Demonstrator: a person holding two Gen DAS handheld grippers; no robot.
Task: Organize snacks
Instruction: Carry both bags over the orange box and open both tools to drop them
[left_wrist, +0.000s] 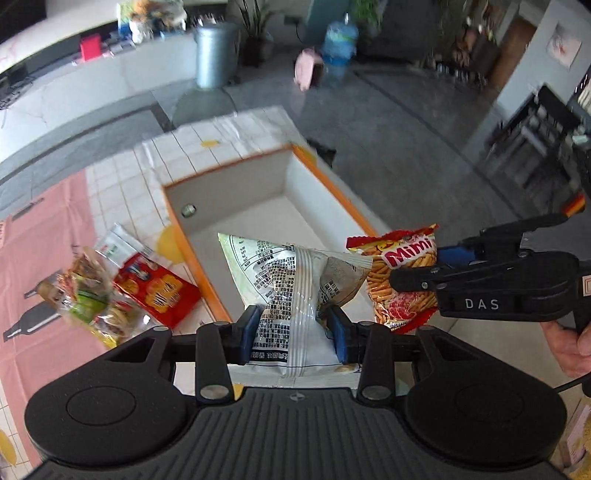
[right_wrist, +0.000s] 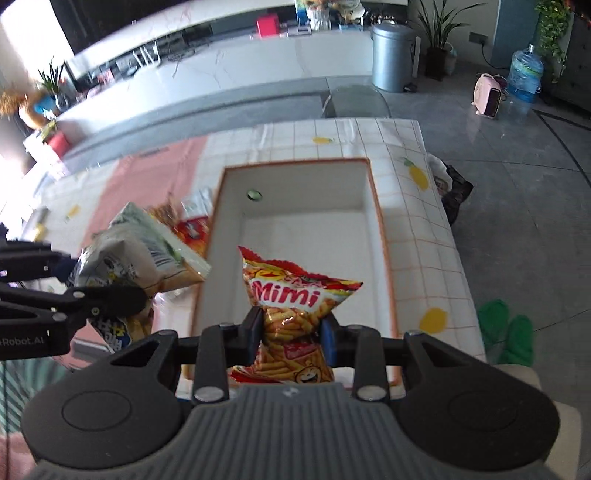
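**Left wrist and right wrist: one bag in each gripper, both over the box**

Left wrist view has the left gripper (left_wrist: 293, 330) with its jaws clamped on the lower part of a white bag (left_wrist: 291, 280), back side with the print and seam facing the camera. Its long axis runs away from the camera, top end fanning out over the box (left_wrist: 229, 184). The right gripper (right_wrist: 291, 332) is squeezed on the waist of the Mimi bag (right_wrist: 295, 317), logo up, standing more or less upright with its long axis running up from the jaws, above the near end of the box. The two bags hang just beside each other, and I can't tell if they touch.

The box is white inside with an orange rim and sits on the table (right_wrist: 424, 240). Left of it, on the table, a red packet (left_wrist: 157, 291) and a mixed bag (left_wrist: 88, 295) lie well clear of both grippers.
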